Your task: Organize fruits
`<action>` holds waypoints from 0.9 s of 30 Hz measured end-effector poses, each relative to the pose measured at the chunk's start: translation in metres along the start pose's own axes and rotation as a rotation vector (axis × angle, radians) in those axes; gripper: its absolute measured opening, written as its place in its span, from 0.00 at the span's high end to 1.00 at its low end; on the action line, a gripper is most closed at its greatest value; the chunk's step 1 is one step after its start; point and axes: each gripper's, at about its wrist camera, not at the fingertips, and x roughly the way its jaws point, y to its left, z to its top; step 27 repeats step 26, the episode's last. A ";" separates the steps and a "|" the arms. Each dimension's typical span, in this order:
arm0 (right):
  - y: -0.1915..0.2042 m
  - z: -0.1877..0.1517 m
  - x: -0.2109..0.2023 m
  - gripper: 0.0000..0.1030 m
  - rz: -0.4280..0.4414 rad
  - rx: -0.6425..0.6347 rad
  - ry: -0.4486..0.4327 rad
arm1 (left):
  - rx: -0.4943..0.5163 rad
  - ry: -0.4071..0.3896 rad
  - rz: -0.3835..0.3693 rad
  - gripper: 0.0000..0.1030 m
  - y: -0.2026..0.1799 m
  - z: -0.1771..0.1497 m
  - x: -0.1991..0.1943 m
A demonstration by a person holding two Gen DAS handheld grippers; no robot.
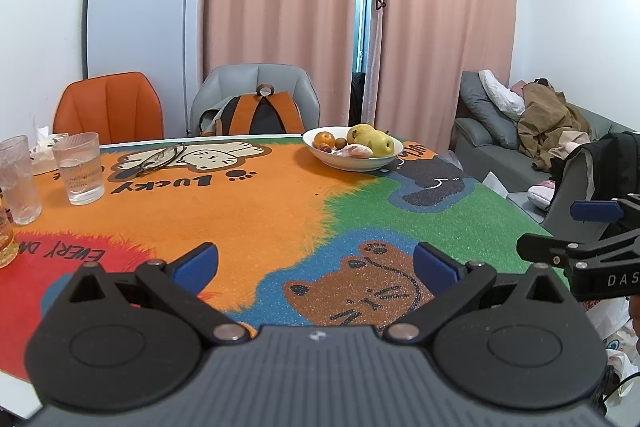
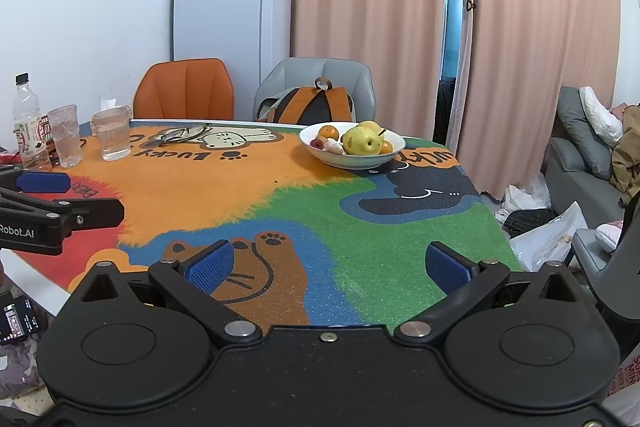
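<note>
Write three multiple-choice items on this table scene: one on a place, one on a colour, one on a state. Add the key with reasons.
1. Where is the white bowl of fruit?
A. far side of the table
B. on the fridge
C. on the sofa

2. What colour is the chair beside the grey one?
A. blue
B. orange
C. black

3. How is the right gripper?
A. shut on a pear
B. shut, empty
C. open, empty

Key: 1 A, the bowl sits near the table's far edge; 2 B, its back is orange; 3 C, its blue pads stand wide apart with only mat between.
</note>
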 end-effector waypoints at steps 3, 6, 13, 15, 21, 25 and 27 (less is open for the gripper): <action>0.001 0.000 0.000 0.00 -0.001 -0.004 -0.002 | 0.001 0.002 0.000 0.00 0.000 0.000 0.000; 0.001 -0.001 0.000 0.00 -0.001 -0.002 -0.001 | 0.002 0.003 -0.001 0.00 0.000 0.000 0.000; 0.001 0.000 -0.001 0.00 -0.003 -0.003 0.000 | 0.007 0.003 -0.003 0.00 -0.002 -0.001 -0.001; 0.002 0.000 -0.001 0.00 -0.002 -0.004 -0.001 | 0.007 0.003 -0.002 0.00 -0.002 -0.001 -0.001; 0.001 0.000 -0.001 0.00 -0.001 -0.006 0.001 | 0.006 0.005 -0.012 0.00 -0.002 -0.002 -0.001; 0.001 0.000 0.000 0.00 -0.001 -0.005 0.003 | 0.005 0.007 -0.014 0.00 -0.002 -0.002 0.000; 0.001 0.000 0.000 0.00 -0.001 -0.005 0.003 | 0.007 0.007 -0.015 0.00 -0.002 -0.002 0.000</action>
